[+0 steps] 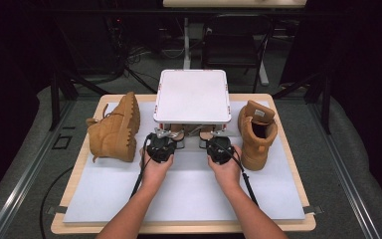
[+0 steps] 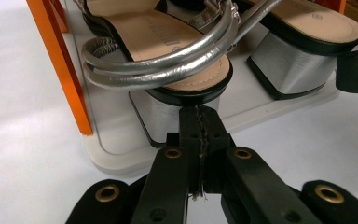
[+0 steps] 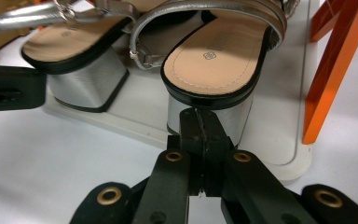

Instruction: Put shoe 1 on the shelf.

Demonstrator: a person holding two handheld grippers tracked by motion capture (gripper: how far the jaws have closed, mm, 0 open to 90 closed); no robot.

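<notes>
Both tongs, left (image 2: 199,122) and right (image 3: 199,122), pinched empty at the sandals' (image 2: 168,51) block heels (image 3: 209,116). Heels stiff, probably slick; straps (image 2: 158,65) floppy, so grip heels.

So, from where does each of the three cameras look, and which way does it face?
High view: above the table's near edge, facing forward and down on the white two-tier rack; both forearms show.
Left gripper view: on the left gripper, shut, facing a silver block-heel sandal.
Right gripper view: on the right gripper, shut, facing the other sandal.
Both gripper views share the sandal pair.
</notes>
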